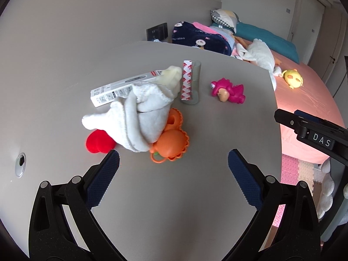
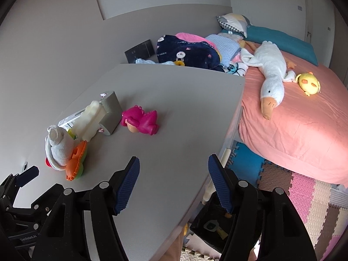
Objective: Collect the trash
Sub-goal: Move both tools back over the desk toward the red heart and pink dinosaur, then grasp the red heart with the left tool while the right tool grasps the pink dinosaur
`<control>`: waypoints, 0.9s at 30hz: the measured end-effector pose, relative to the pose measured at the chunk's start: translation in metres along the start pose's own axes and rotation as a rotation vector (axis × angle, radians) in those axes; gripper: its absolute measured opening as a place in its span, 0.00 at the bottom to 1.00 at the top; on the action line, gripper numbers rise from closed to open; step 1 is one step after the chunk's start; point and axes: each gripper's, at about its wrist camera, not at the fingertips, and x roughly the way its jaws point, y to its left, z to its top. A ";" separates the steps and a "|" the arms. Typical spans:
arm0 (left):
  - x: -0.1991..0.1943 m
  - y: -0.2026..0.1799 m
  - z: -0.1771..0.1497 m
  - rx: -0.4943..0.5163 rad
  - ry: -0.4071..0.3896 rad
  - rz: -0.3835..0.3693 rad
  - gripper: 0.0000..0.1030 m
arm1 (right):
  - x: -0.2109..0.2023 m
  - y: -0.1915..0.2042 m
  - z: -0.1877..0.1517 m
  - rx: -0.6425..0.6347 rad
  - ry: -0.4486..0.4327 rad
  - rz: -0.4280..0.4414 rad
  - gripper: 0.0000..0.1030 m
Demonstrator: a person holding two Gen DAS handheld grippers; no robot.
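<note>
On the grey table (image 1: 195, 195) lies a pile: a white cardboard box (image 1: 113, 91), a white cloth (image 1: 139, 117), a cream plastic piece (image 1: 170, 75), an orange shell toy (image 1: 171, 143), a red toy (image 1: 97, 142) and a red-and-white wrapper on a clear sleeve (image 1: 190, 82). A pink dinosaur toy (image 1: 228, 90) lies apart to the right. My left gripper (image 1: 174, 165) is open and empty, just short of the pile. My right gripper (image 2: 173, 169) is open and empty over the table's front right edge (image 2: 217, 163). The pile (image 2: 65, 150) and the pink toy (image 2: 141, 121) show to its left.
A bed with a pink sheet (image 2: 304, 119) stands right of the table, with a white goose plush (image 2: 271, 76), a yellow plush (image 2: 308, 83) and folded blankets (image 2: 187, 52). Foam mats (image 2: 304, 195) cover the floor. A black bin (image 2: 213, 224) sits below the table edge. A cable hole (image 1: 20, 163) marks the table's left.
</note>
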 end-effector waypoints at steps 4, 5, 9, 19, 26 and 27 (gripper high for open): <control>0.003 0.022 -0.002 -0.022 0.005 0.025 0.94 | 0.015 0.014 0.006 -0.020 0.015 0.007 0.64; 0.004 0.026 -0.003 -0.023 0.007 0.032 0.94 | 0.019 0.016 0.006 -0.023 0.020 0.007 0.64; 0.009 0.045 -0.005 -0.040 0.009 0.060 0.94 | 0.033 0.025 0.010 -0.033 0.038 0.006 0.64; 0.036 0.086 -0.002 -0.104 0.059 0.097 0.86 | 0.066 0.040 0.024 -0.078 0.069 -0.016 0.67; 0.055 0.099 0.002 -0.118 0.086 0.093 0.83 | 0.087 0.043 0.033 -0.106 0.090 -0.024 0.67; 0.056 0.100 0.003 -0.115 0.082 0.095 0.83 | 0.090 0.043 0.034 -0.109 0.091 -0.023 0.67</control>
